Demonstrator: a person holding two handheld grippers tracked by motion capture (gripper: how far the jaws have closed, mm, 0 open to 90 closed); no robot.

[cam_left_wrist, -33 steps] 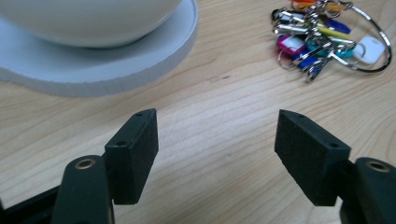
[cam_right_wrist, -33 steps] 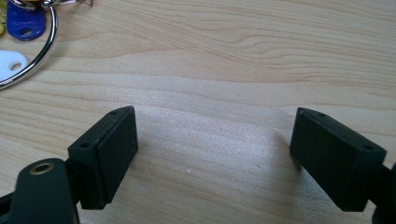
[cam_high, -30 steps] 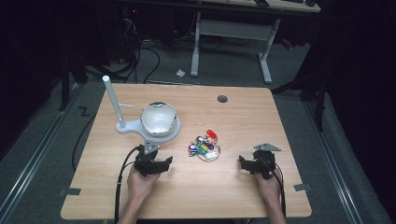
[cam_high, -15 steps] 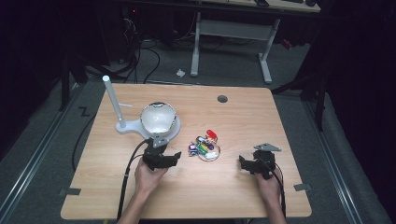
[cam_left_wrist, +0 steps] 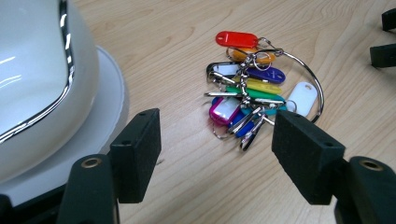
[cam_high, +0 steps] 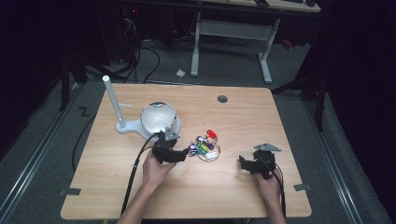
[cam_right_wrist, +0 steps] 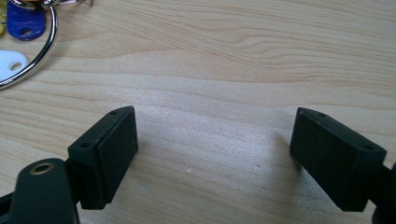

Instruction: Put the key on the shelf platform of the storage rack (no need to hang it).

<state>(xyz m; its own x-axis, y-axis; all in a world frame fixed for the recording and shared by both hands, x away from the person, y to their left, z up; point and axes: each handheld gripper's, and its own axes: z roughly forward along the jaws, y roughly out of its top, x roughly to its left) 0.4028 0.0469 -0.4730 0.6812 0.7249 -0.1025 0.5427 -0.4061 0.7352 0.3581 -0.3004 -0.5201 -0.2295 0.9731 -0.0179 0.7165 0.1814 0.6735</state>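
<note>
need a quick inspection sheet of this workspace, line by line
surface: wooden table, pale, with a round grommet hole near the far edge
job's things: key ring with coloured tags lying flat mid-table, untouched
clutter: white dome lamp on a round base with an upright white post, close beside the left gripper
grippers: left gripper open, jaws aimed at the key ring, nothing between them; right gripper open over bare wood, key ring off to its side
cables: a black cable trails from the left gripper off the near edge; more lie on the floor behind
surroundings: dark room, a grey desk frame beyond the table
</note>
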